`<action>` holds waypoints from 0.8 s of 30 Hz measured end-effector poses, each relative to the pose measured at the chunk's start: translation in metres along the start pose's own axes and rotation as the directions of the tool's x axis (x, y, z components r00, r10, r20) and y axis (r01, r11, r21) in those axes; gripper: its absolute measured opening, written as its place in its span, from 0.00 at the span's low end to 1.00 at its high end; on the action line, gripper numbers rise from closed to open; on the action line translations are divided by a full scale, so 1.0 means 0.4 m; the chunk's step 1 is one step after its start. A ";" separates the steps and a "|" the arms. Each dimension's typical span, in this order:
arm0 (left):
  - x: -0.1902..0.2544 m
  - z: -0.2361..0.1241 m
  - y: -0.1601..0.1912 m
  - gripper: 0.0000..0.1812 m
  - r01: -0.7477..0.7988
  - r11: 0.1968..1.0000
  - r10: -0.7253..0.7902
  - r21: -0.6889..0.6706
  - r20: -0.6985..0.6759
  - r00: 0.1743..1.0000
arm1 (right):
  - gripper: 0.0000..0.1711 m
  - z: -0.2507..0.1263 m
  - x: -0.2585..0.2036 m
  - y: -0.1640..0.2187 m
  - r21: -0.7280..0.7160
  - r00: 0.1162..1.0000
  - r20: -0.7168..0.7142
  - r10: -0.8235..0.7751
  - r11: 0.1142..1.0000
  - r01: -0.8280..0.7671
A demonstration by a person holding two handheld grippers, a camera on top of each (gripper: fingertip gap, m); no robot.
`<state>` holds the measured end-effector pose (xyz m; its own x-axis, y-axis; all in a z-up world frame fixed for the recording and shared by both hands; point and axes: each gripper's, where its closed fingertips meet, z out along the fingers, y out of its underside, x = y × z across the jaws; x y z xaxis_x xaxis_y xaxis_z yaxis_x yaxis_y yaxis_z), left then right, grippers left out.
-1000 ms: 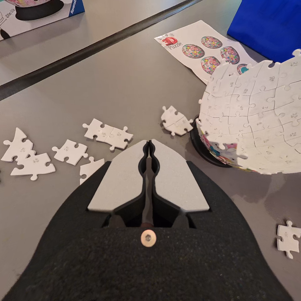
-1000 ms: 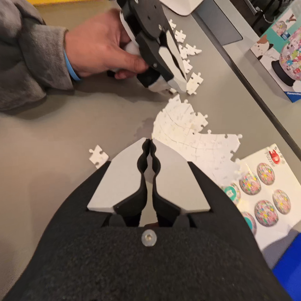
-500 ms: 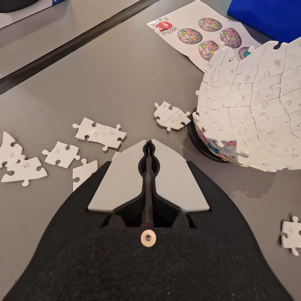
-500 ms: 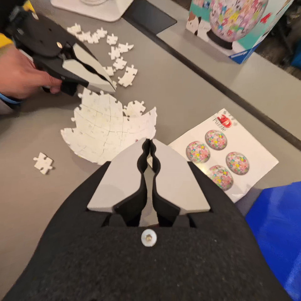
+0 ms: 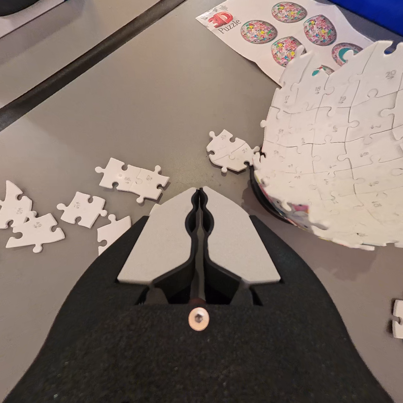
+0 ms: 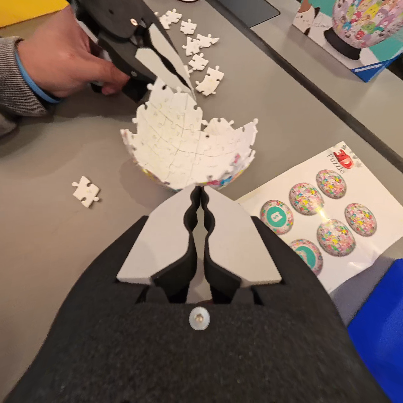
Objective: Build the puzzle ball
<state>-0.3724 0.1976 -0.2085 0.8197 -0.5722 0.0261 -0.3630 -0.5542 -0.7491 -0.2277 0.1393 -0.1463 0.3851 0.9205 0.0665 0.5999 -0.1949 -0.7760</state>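
Since half a second ago the right gripper has swung left and closer to the ball, so its tips now meet the near rim; the left gripper has eased nearer the loose pieces. Both pairs of fingers are clenched, and I see nothing between either.

Nearest, one stray piece lies left of the ball. The ball itself is a bit under half built, by my reckoning: an open white bowl with a ragged rim, printed side outward, seated on a black stand on the grey surface. Just beside it sits a joined pair, and left of that another pair and several singles. Farther off, the leaflet and the box.

Left to do: the whole upper half, from those scattered pieces.
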 end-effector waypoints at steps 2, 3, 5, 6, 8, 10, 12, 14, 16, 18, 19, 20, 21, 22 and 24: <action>-0.001 -0.002 -0.002 0.00 0.000 1.000 0.000 0.006 0.002 1.000 | 0.00 -0.003 -0.030 -0.007 0.014 0.999 0.031 0.010 1.000 -0.010; -0.002 -0.003 -0.002 0.00 0.004 1.000 -0.004 0.009 0.001 1.000 | 0.00 -0.005 -0.047 -0.011 0.024 0.998 0.056 0.016 1.000 -0.017; -0.009 -0.006 -0.002 0.00 0.015 1.000 -0.015 0.011 0.007 1.000 | 0.00 -0.019 -0.050 -0.024 0.039 0.999 0.041 -0.011 0.999 0.009; -0.014 -0.007 -0.001 0.00 0.021 1.000 -0.021 0.012 0.011 1.000 | 0.00 -0.031 -0.026 -0.038 0.053 0.999 -0.005 -0.045 0.998 0.045; -0.020 -0.009 0.000 0.00 0.036 0.999 -0.037 0.014 0.010 0.999 | 0.00 -0.065 0.061 -0.090 0.125 0.990 -0.124 -0.061 0.989 0.077; -0.021 -0.009 0.000 0.00 0.049 0.999 -0.049 0.012 0.001 0.999 | 0.00 -0.080 0.151 -0.147 0.249 0.987 -0.156 0.038 0.969 0.002; -0.019 -0.006 0.002 0.00 0.048 0.999 -0.048 0.003 -0.006 0.999 | 0.00 -0.017 0.219 -0.133 0.234 0.989 -0.106 0.101 0.970 -0.074; -0.007 -0.003 0.007 0.00 0.030 0.999 -0.030 -0.013 -0.029 0.999 | 0.00 0.075 0.271 -0.074 0.084 0.990 -0.097 0.103 0.992 -0.095; 0.009 0.000 0.020 0.00 0.004 0.999 -0.006 -0.046 -0.054 0.999 | 0.00 0.146 0.291 -0.039 0.001 0.995 -0.085 0.054 0.999 -0.054; 0.013 0.000 0.027 0.00 -0.004 0.998 0.001 -0.061 -0.047 0.999 | 0.00 0.198 0.259 -0.004 -0.104 1.000 0.011 0.005 0.995 -0.004; 0.013 0.000 0.028 0.00 0.000 0.998 -0.002 -0.065 -0.044 0.999 | 0.00 0.216 0.247 0.017 -0.149 0.999 0.035 -0.034 0.988 0.039; 0.012 0.000 0.029 0.00 0.006 0.998 -0.009 -0.068 -0.042 0.999 | 0.00 0.227 0.245 0.039 -0.189 0.996 0.037 -0.077 0.979 0.082; 0.011 -0.001 0.029 0.00 0.013 0.997 -0.016 -0.070 -0.044 0.999 | 0.00 0.234 0.234 0.054 -0.203 0.993 0.058 -0.102 0.973 0.112; 0.011 -0.001 0.028 0.00 0.020 0.997 -0.023 -0.069 -0.049 0.999 | 0.00 0.239 0.213 0.059 -0.194 0.989 0.100 -0.114 0.972 0.131; 0.008 -0.003 0.029 0.00 0.030 0.997 -0.034 -0.067 -0.057 0.998 | 0.00 0.240 0.181 0.055 -0.150 0.977 0.141 -0.158 0.972 0.178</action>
<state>-0.3744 0.1886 -0.2162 0.8050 -0.5866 0.0889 -0.3673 -0.6103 -0.7019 -0.2541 0.2343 -0.2187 0.1832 0.9781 0.0992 0.7573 -0.0760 -0.6486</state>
